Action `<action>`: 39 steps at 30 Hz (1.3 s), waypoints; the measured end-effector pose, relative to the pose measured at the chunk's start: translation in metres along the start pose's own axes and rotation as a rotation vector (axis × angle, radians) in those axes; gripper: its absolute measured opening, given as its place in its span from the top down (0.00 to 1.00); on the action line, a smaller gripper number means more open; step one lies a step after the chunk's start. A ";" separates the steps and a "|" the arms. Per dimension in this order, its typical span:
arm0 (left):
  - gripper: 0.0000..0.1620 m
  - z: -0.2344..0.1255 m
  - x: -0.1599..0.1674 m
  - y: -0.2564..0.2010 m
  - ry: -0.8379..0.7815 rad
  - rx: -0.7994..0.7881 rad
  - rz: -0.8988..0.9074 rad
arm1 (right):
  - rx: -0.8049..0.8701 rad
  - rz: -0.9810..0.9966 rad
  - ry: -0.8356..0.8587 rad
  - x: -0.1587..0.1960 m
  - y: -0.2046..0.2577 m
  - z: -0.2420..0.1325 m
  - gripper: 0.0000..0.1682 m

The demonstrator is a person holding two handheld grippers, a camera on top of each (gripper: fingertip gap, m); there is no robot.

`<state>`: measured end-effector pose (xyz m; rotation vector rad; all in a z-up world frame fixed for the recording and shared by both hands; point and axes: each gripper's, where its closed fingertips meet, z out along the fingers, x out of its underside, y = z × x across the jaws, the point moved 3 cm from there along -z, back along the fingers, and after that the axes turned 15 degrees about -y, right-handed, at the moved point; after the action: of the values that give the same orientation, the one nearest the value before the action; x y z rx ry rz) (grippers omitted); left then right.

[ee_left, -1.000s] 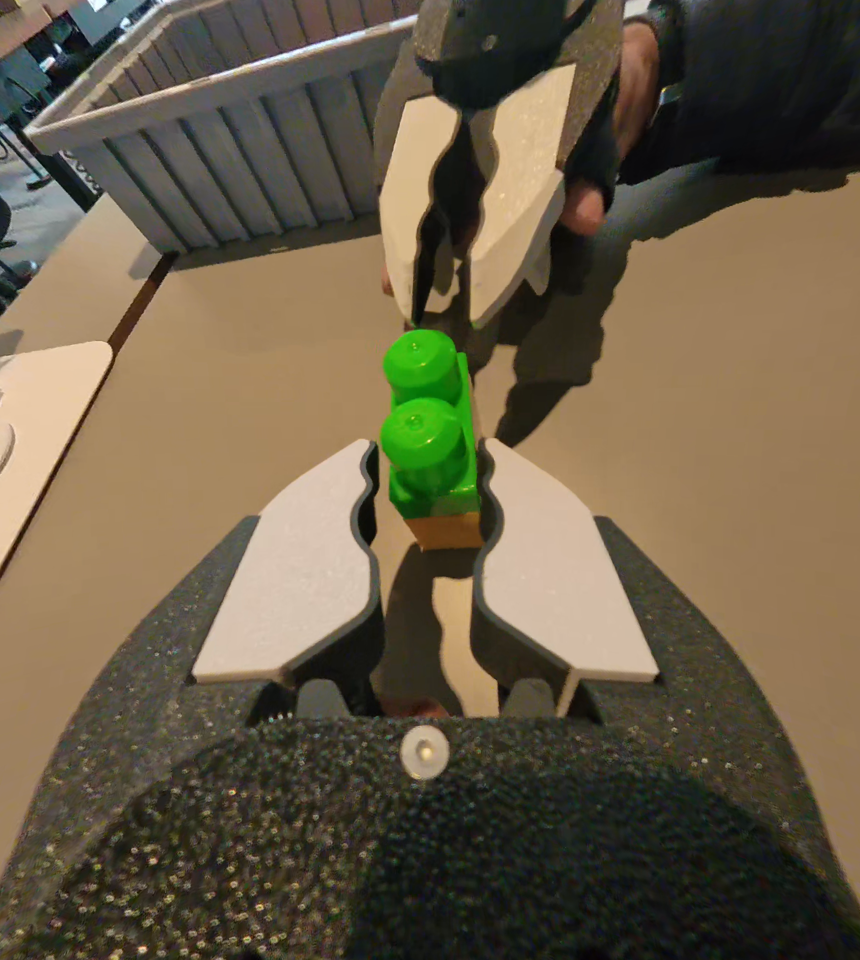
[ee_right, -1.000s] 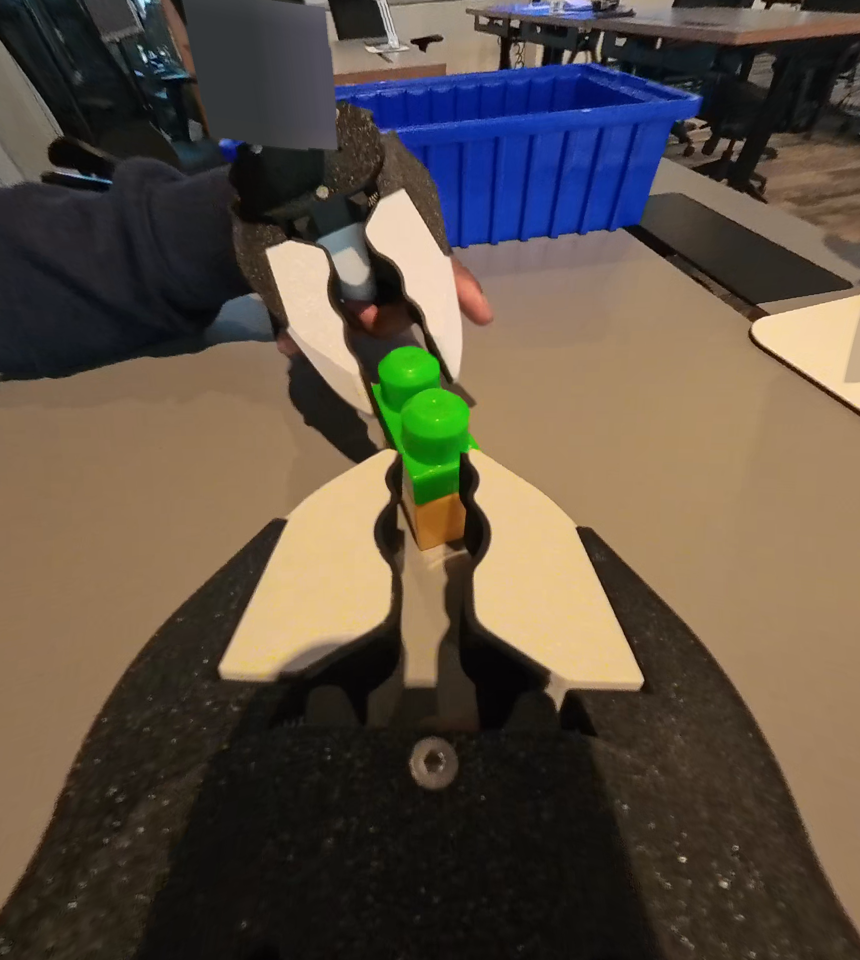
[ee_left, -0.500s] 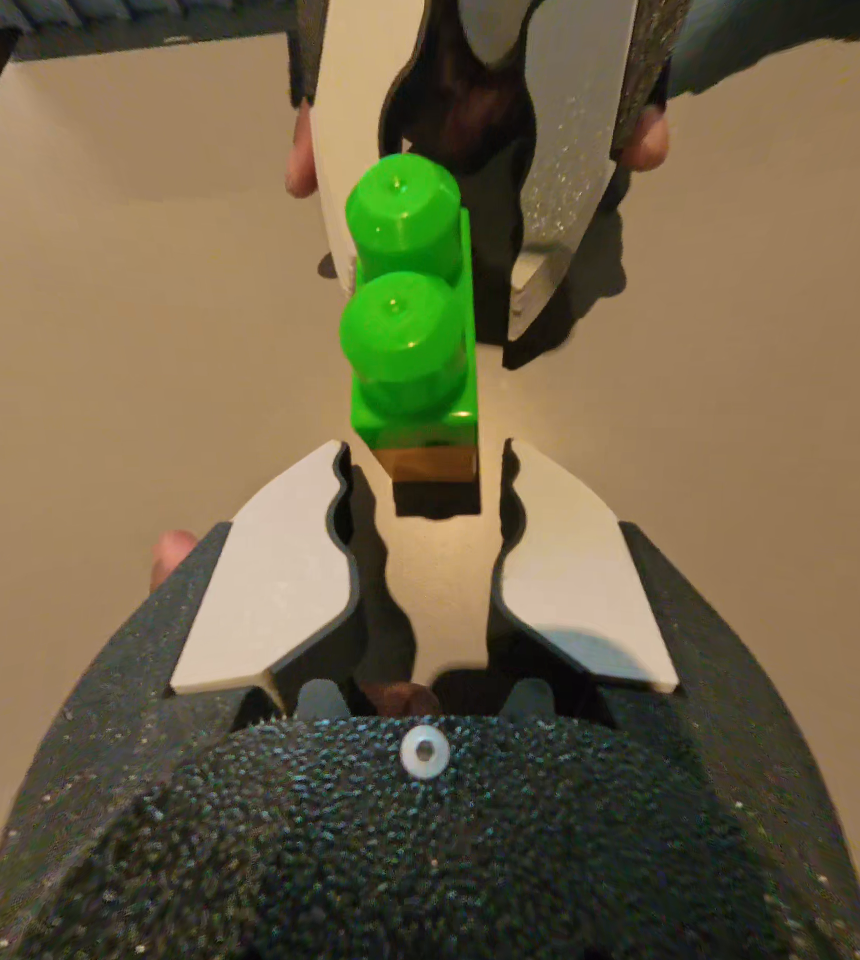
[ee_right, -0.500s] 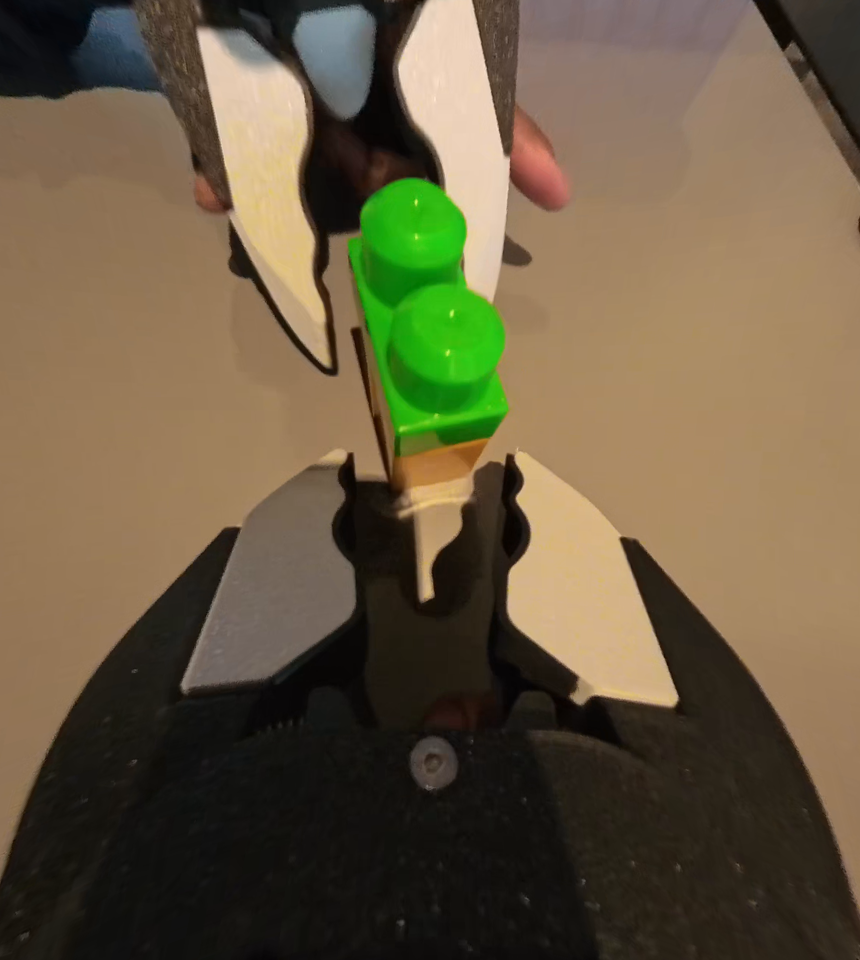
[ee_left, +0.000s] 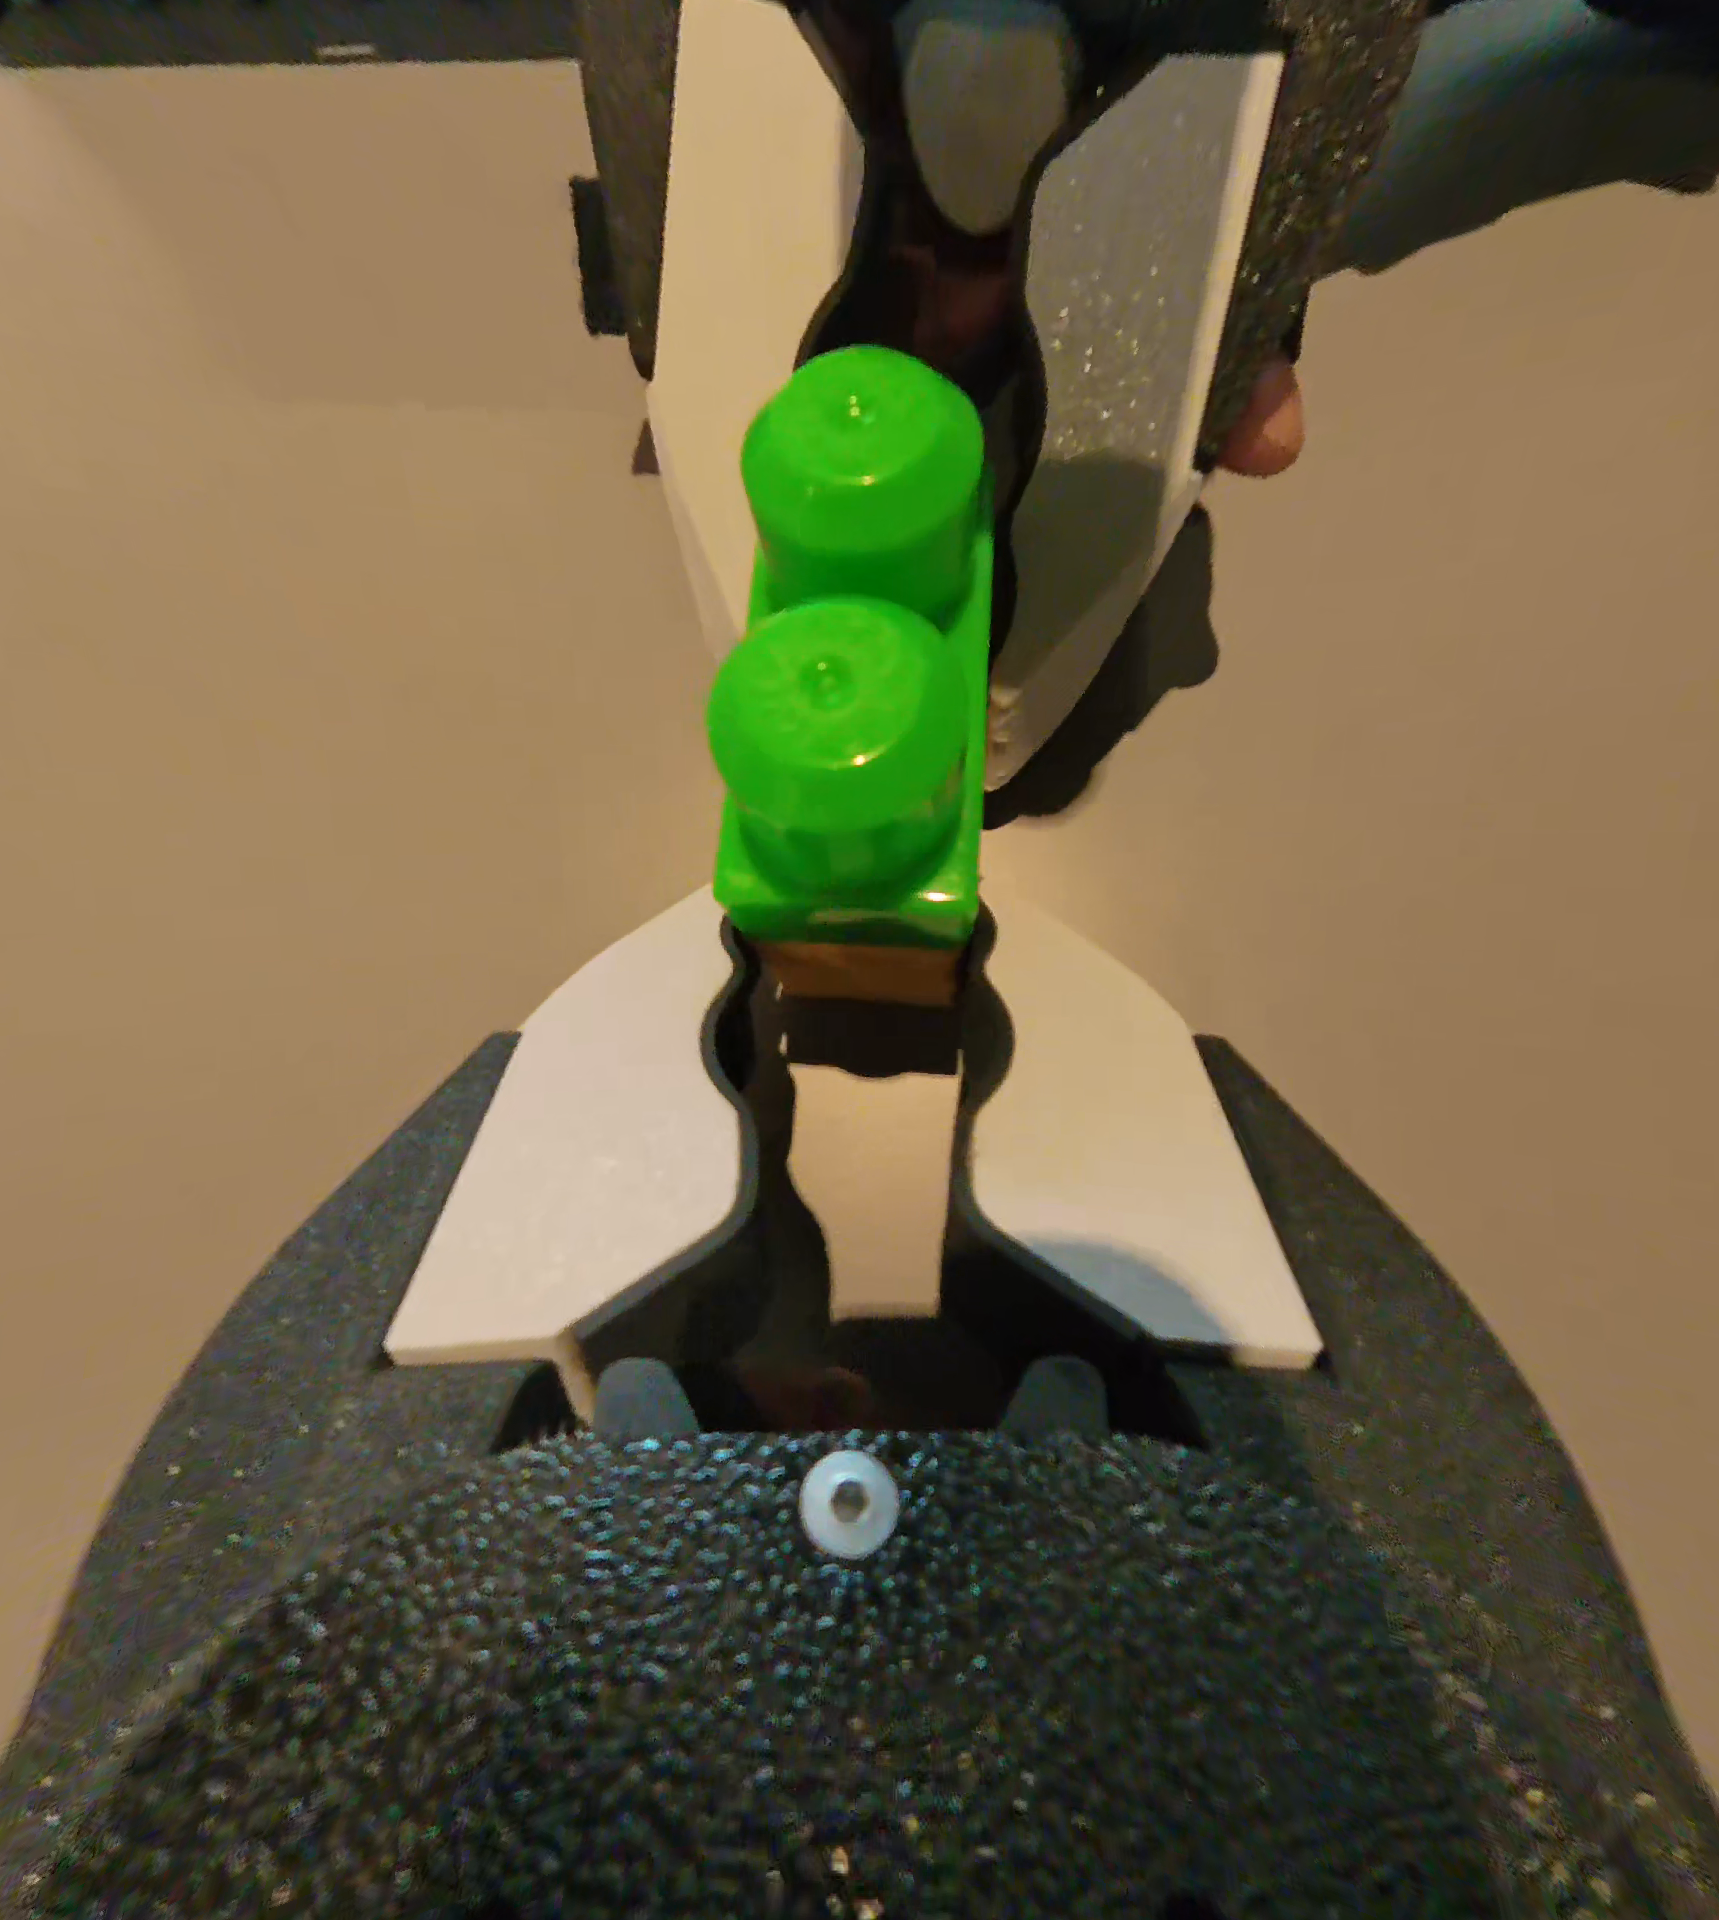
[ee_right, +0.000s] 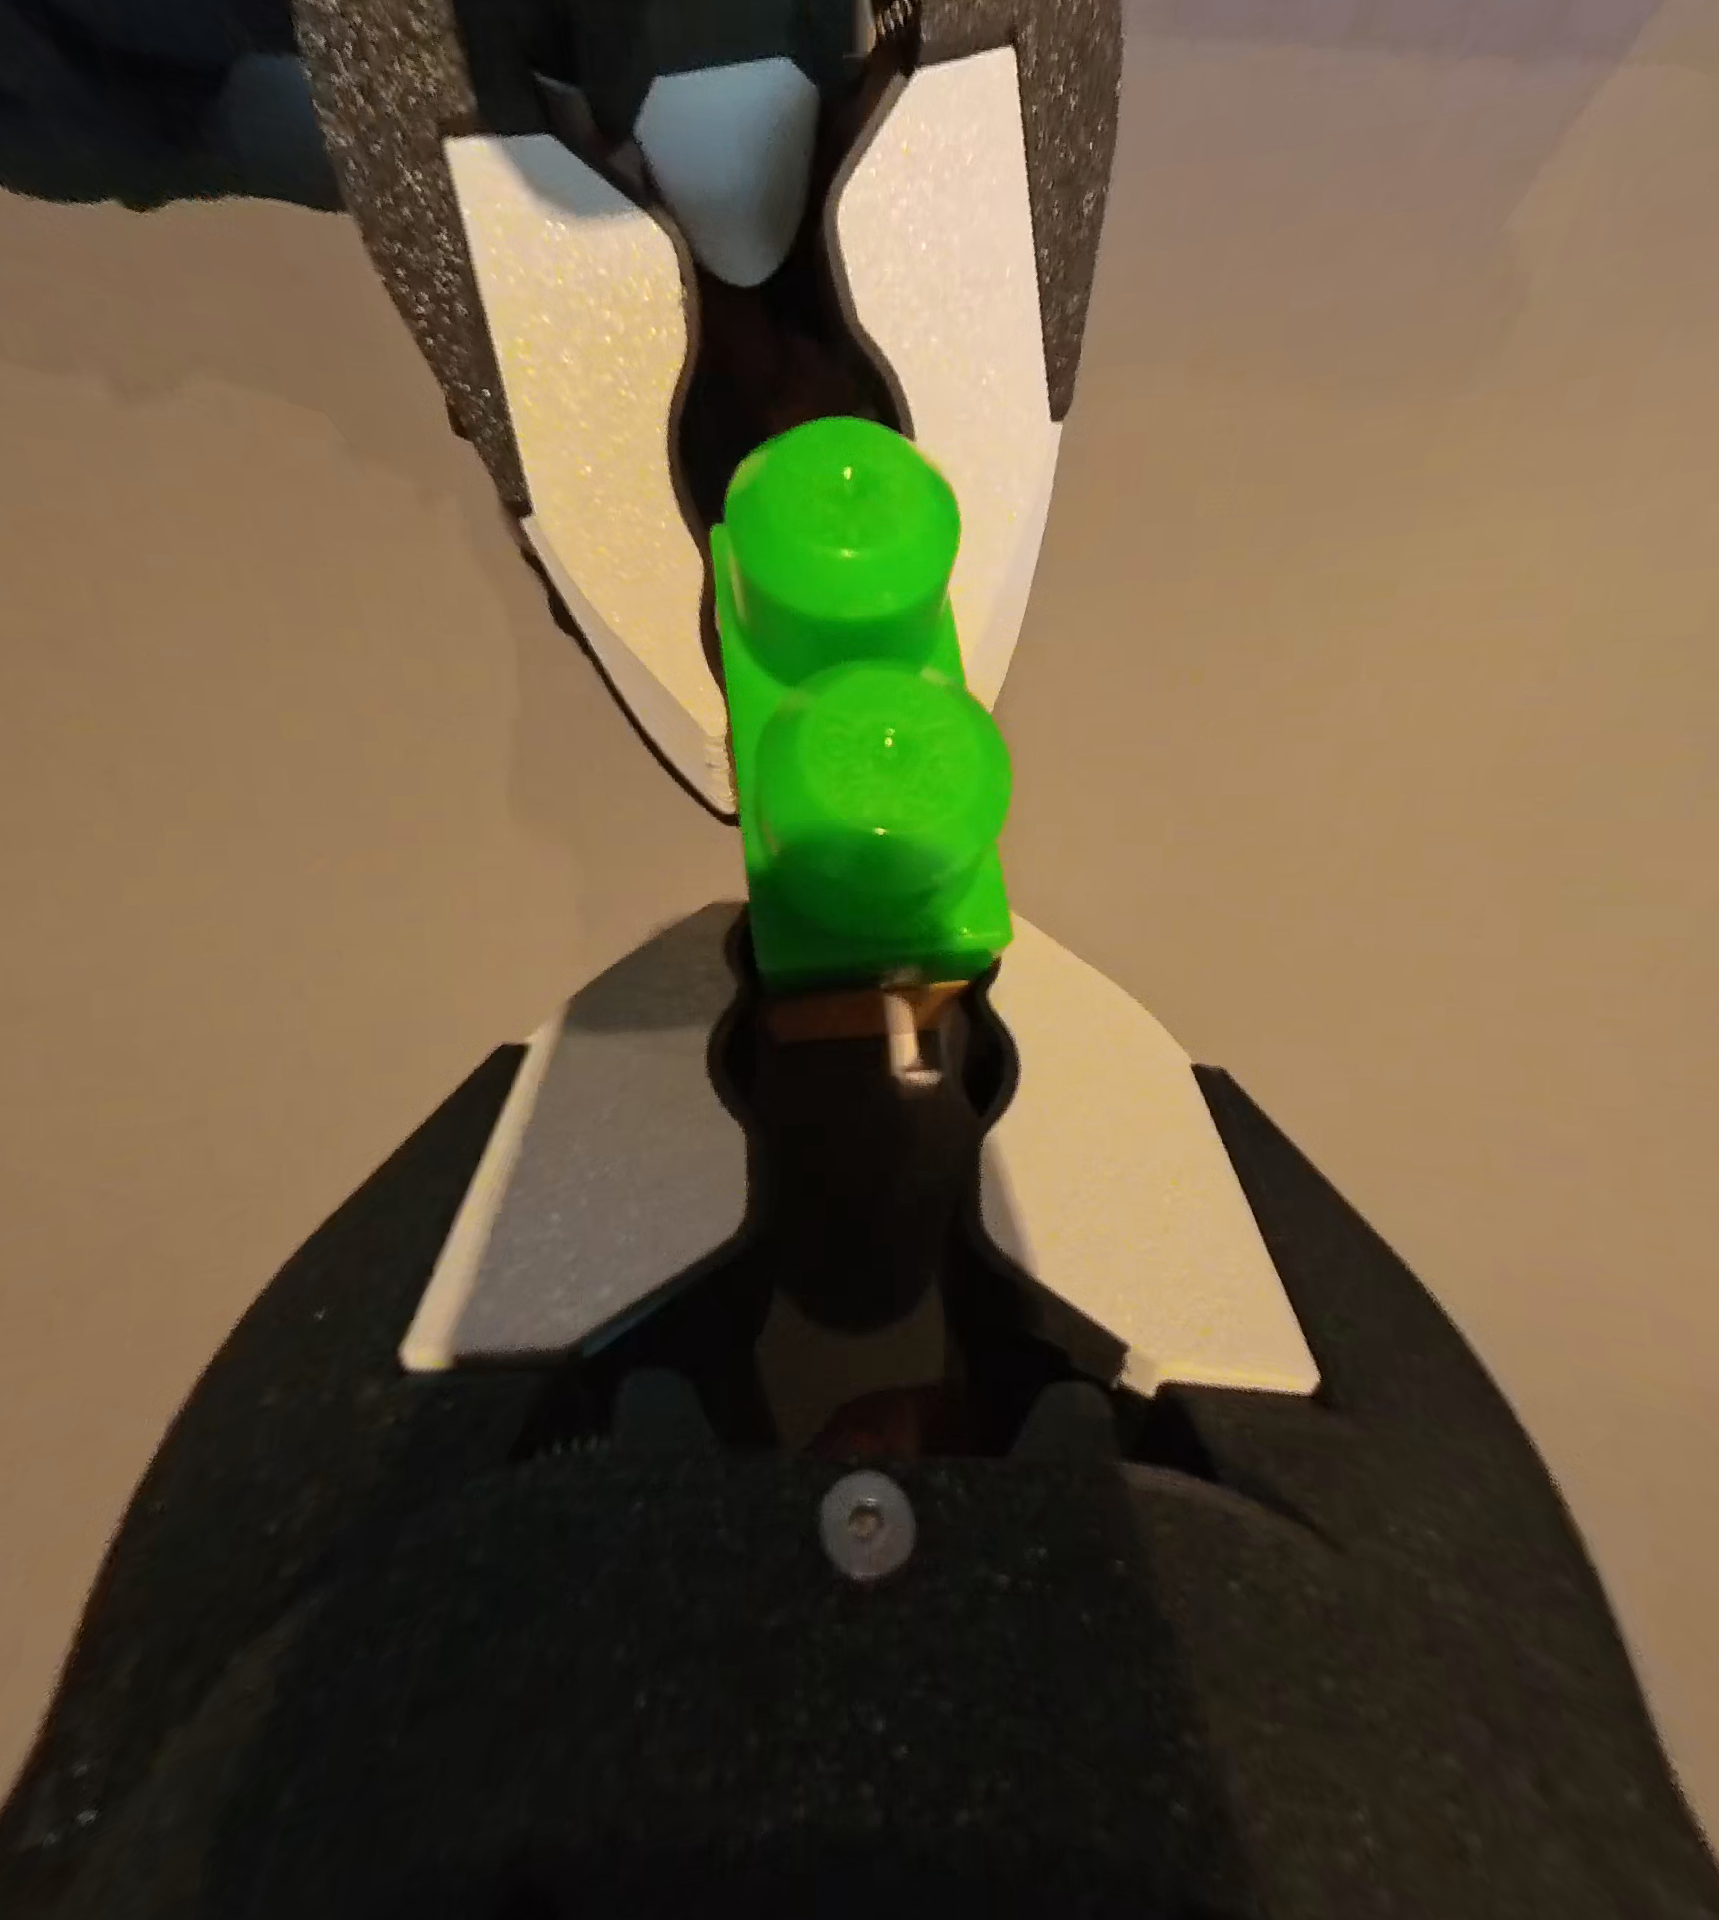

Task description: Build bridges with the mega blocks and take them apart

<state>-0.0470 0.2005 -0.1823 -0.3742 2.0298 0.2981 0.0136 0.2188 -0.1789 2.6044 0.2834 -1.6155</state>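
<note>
A green two-stud block (ee_left: 850, 665) sits on an orange-brown block (ee_left: 865, 961) on the tan table (ee_left: 263, 727). I look steeply down on the stack from both ends. My left gripper (ee_left: 857, 925) is closed on the orange-brown block's near end, just under the green block. My right gripper (ee_right: 865, 935) holds the orange-brown block (ee_right: 824, 1013) at the opposite end, below the green block (ee_right: 855, 727). Each gripper's fingers also show across the stack in the other view, the right's (ee_left: 1115, 468) and the left's (ee_right: 585, 499). What lies under the green block's middle is hidden.
Bare tan table (ee_right: 211, 727) surrounds the stack on both sides. A person's fingertip (ee_left: 1260, 426) and dark sleeve (ee_left: 1561, 104) show behind the right gripper at the top of the left wrist view.
Both grippers tilted to look steeply down and came closer to the stack. Half a second ago both sets of jaws stood wide beside the block; now both have closed on its lower part.
</note>
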 end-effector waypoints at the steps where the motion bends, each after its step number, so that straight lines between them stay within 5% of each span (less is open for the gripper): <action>1: 0.78 0.001 0.000 -0.001 0.003 -0.006 -0.015 | -0.008 0.006 -0.001 0.000 0.000 -0.001 0.78; 11: 0.78 0.003 -0.002 -0.006 0.039 -0.124 -0.070 | -0.030 0.013 -0.001 0.001 0.002 -0.003 0.78; 36: 0.77 0.002 0.001 -0.006 0.014 -0.091 -0.065 | 0.006 0.054 0.024 0.002 0.004 0.003 0.76; 39: 0.68 0.001 0.005 -0.012 0.051 -0.045 -0.082 | 0.024 0.055 0.065 0.007 0.002 0.004 0.58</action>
<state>-0.0435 0.1888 -0.1878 -0.4964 2.0539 0.2870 0.0131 0.2170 -0.1871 2.6613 0.1953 -1.5279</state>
